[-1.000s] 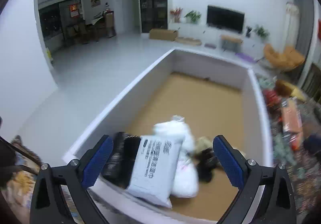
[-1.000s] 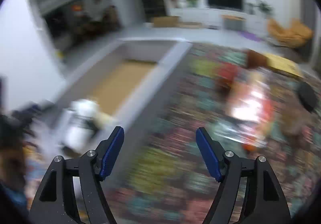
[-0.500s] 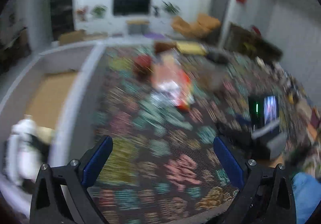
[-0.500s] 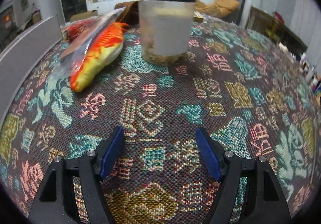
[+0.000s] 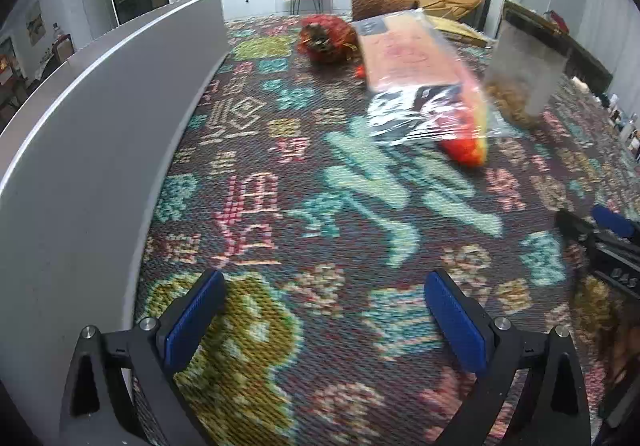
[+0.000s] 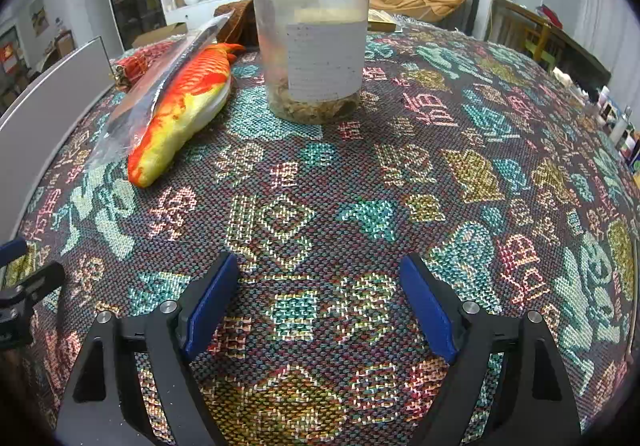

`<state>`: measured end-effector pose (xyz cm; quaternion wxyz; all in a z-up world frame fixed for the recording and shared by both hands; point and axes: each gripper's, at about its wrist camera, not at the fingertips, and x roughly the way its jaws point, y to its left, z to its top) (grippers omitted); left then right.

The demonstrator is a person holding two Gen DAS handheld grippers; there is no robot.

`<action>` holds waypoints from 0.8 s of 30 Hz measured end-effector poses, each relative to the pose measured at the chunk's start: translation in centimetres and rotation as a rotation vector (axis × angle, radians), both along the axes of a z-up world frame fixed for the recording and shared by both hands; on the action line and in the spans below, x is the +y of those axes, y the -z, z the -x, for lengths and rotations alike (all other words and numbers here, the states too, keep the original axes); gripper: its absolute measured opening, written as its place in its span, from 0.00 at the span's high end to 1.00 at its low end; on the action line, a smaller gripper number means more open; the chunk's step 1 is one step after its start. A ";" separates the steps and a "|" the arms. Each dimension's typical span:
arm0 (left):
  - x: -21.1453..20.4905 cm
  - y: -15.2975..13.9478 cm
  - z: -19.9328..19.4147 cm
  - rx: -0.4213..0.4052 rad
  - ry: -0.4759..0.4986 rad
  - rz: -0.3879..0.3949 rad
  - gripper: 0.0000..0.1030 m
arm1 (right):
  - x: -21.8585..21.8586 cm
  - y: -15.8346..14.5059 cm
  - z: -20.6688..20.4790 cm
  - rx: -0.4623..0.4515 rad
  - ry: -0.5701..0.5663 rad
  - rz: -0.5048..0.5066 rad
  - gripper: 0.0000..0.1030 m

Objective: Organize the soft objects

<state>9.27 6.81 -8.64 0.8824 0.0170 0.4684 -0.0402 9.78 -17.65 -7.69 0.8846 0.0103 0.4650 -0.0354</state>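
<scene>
Blue-padded jaws of the right gripper (image 6: pixel 318 300) are spreading wider with nothing between them, hovering over the patterned woven cloth (image 6: pixel 460 174) that covers the table. Ahead of them stands a clear jar (image 6: pixel 314 42) with a black lid, and just beside it, toward the cloth's left edge, lies the plush fish (image 6: pixel 184 106) in its clear wrapper. The left gripper (image 5: pixel 322 316) is wide open and empty, near the grey box wall (image 5: pixel 100 118) along that left edge.

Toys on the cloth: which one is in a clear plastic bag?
The orange fish. A clear bag lies over it; the red bundle behind it has none.
</scene>
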 end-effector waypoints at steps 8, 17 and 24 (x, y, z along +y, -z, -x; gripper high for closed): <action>0.8 0.2 1.3 -0.037 -0.002 -0.001 0.00 | 0.0 0.0 0.0 0.000 0.000 -0.001 0.16; 0.8 0.2 1.4 -0.038 -0.002 0.000 0.00 | 0.1 0.1 -0.1 0.002 0.003 -0.001 0.15; 0.8 0.2 1.3 -0.038 -0.002 0.000 0.00 | 0.0 0.1 -0.1 0.002 0.003 -0.001 0.15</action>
